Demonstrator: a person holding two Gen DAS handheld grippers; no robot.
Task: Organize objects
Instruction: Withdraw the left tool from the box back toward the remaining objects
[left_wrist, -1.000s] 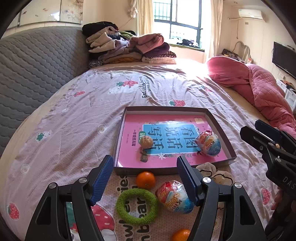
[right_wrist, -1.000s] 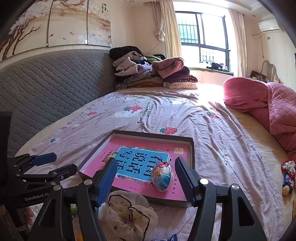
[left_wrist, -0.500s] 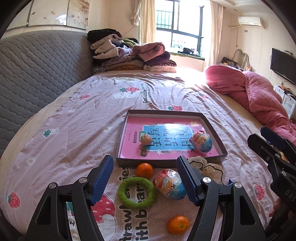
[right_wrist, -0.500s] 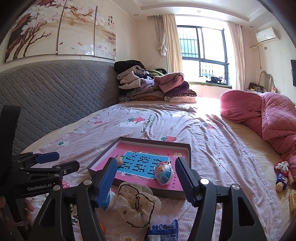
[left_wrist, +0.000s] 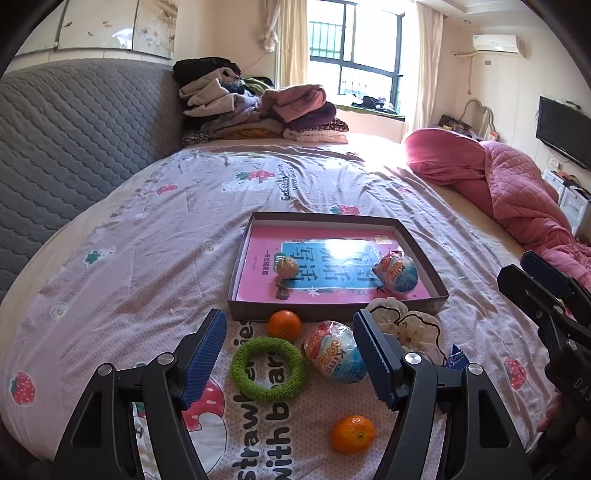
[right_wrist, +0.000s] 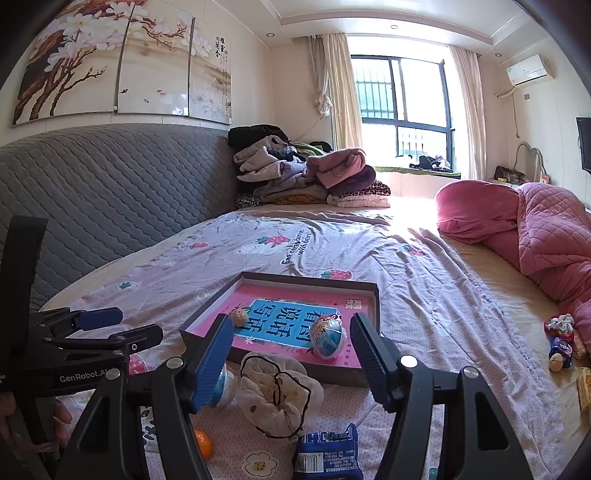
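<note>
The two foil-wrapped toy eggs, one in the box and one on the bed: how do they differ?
The egg in the box lies on the pink book inside the shallow box; the egg on the bed lies outside it, beside the green ring. The second is nearer the camera. Both have the same red and blue wrapper.

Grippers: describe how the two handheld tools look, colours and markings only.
Both the left gripper and the right gripper have black angular frames with silver screws and ribbed blue finger pads. White "GenRobot.AI" lettering marks the left one's side.
</note>
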